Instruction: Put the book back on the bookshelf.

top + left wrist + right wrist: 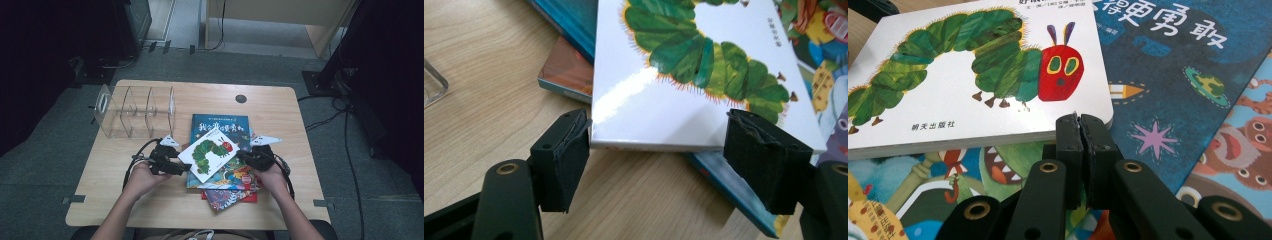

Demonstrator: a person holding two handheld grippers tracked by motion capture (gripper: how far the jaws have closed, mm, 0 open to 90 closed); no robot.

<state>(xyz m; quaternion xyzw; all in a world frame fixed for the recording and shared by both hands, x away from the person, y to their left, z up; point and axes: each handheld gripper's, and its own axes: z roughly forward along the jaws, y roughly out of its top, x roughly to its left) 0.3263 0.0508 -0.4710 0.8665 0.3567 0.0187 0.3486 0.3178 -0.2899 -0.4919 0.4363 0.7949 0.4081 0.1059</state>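
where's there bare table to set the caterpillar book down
Bare table lies right of the book pile, out to the right edge, and along the far edge behind the clear rack. Another free strip runs along the left edge, left of the left gripper. The middle is crowded: the caterpillar book, pile and both hands.

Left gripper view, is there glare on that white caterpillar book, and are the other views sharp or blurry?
In the left gripper view, a bright glare patch sits on the glossy white caterpillar board book near its lower left corner; in the right gripper view, the same cover is evenly lit and its print sharp, while the near jaws look soft; the high view is dim and coarse, with dark room corners.
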